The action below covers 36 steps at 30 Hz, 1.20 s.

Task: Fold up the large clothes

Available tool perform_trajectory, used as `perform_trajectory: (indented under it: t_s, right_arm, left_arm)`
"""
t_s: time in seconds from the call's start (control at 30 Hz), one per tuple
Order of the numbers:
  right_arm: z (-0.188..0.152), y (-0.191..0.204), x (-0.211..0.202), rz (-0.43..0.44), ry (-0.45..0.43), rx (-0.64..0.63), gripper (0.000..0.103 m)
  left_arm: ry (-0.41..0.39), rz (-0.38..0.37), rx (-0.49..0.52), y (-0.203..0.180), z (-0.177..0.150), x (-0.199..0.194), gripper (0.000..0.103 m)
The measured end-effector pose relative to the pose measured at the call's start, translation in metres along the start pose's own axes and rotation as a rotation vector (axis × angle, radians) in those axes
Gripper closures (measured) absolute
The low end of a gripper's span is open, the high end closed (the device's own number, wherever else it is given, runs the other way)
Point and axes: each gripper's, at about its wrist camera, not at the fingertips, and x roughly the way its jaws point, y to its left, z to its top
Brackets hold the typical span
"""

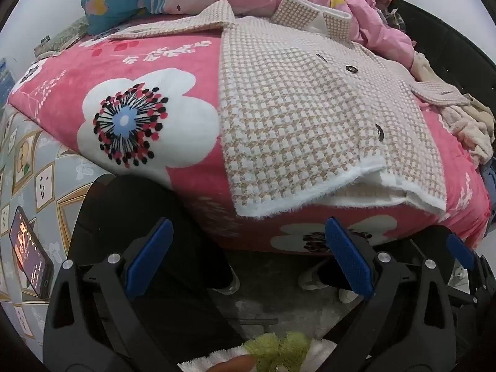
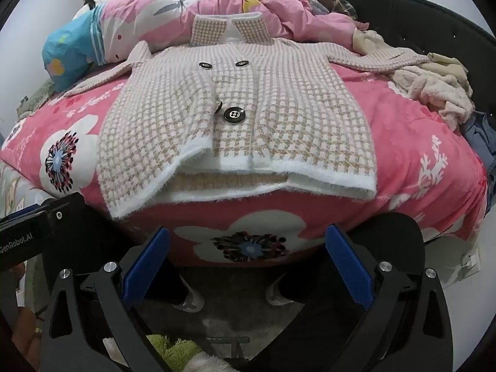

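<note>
A beige and white houndstooth coat (image 1: 297, 114) with dark buttons lies flat, front up, on a pink flowered blanket (image 1: 139, 124); its white hem faces me and its sleeves spread to the sides. It fills the middle of the right wrist view (image 2: 248, 124). My left gripper (image 1: 248, 257) is open and empty, held below the bed's near edge, short of the hem's left corner. My right gripper (image 2: 245, 260) is open and empty, below the bed edge under the hem's middle. Part of the right gripper shows at the far right of the left wrist view (image 1: 462, 251).
Pink and blue bedding (image 2: 217, 9) is heaped behind the collar. Cream and beige clothes (image 2: 434, 90) are piled at the right of the bed. A lit phone (image 1: 29, 254) lies on the grey sheet at the left. Black-trousered legs (image 1: 139, 232) and shoes (image 2: 189, 300) stand below.
</note>
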Motion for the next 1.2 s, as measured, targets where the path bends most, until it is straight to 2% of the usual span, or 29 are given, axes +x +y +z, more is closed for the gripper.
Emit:
perform_trajectory:
  t_s: [1.2]
  right_arm:
    - [0.009, 0.01, -0.013, 0.004, -0.042, -0.047, 0.005]
  left_arm:
    - [-0.025, 0.022, -0.014, 0.006, 0.004, -0.009, 0.008]
